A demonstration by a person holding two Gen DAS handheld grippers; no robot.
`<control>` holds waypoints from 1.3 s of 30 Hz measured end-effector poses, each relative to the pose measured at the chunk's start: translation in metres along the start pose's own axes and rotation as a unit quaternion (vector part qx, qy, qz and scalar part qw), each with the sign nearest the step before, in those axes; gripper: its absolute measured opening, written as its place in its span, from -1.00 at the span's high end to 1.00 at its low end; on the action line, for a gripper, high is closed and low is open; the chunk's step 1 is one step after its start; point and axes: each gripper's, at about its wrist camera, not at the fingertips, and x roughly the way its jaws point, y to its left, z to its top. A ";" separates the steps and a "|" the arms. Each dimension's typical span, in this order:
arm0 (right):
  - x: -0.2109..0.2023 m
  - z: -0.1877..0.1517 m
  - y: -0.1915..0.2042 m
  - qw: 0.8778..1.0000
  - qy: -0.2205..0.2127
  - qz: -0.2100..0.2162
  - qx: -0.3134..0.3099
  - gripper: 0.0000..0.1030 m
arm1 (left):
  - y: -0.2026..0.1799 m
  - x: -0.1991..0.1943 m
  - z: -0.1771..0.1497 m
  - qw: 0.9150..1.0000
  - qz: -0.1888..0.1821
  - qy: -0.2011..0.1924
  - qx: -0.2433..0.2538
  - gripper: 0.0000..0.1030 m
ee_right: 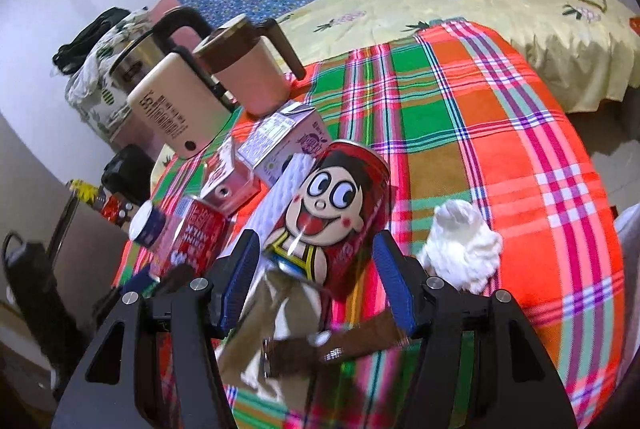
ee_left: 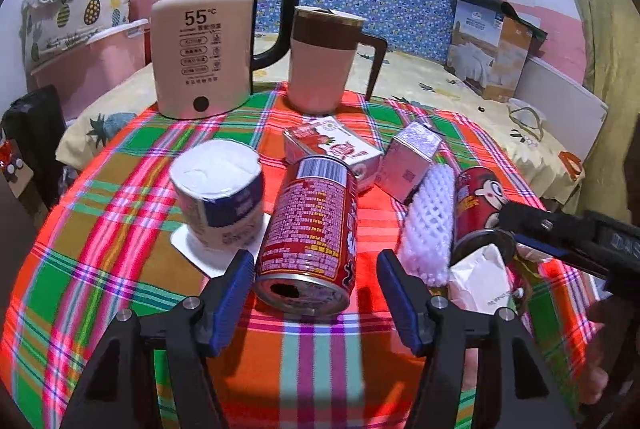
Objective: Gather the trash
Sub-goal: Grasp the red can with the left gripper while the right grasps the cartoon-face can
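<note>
Sideways, red can (ee_left: 308,229), mouth cameraward

My right gripper (ee_right: 316,269) jaws apart, straddling cartoon can (ee_right: 336,213) | crumpled tissue (ee_right: 460,245) lower right | kettle (ee_right: 172,109) upper left

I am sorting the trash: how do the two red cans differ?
The text can shows a barcode and small print; the cartoon can shows a cartoon face. The text can lies beside the paper roll; the cartoon can lies beside the foam net. Both lie on their sides.
</note>
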 end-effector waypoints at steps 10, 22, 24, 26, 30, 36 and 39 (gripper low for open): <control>0.015 0.007 0.000 1.000 0.015 -0.019 0.010 -0.20 | 0.003 0.011 0.002 0.999 -0.013 0.023 -0.028 -0.03; 0.003 0.003 0.006 0.998 0.022 -0.034 -0.041 -0.11 | -0.002 -0.010 -0.007 1.000 -0.012 -0.006 -0.016 -0.02; -0.001 0.001 0.007 0.998 0.021 -0.035 -0.047 -0.09 | -0.003 -0.015 -0.010 1.000 -0.014 -0.006 -0.017 -0.02; -0.007 -0.003 0.008 0.997 0.021 -0.038 -0.061 -0.08 | -0.004 -0.022 -0.015 1.000 -0.015 -0.006 -0.017 -0.02; -0.016 -0.010 0.010 0.995 0.028 -0.042 -0.082 -0.07 | -0.007 -0.036 -0.032 0.999 -0.024 0.001 -0.023 -0.02; -0.028 -0.026 0.005 0.992 0.042 -0.057 -0.107 -0.06 | -0.010 -0.056 -0.059 0.999 -0.029 0.017 -0.021 -0.02; -0.028 -0.025 0.003 0.992 0.046 -0.056 -0.106 -0.07 | -0.012 -0.058 -0.063 0.999 -0.031 0.025 -0.015 -0.03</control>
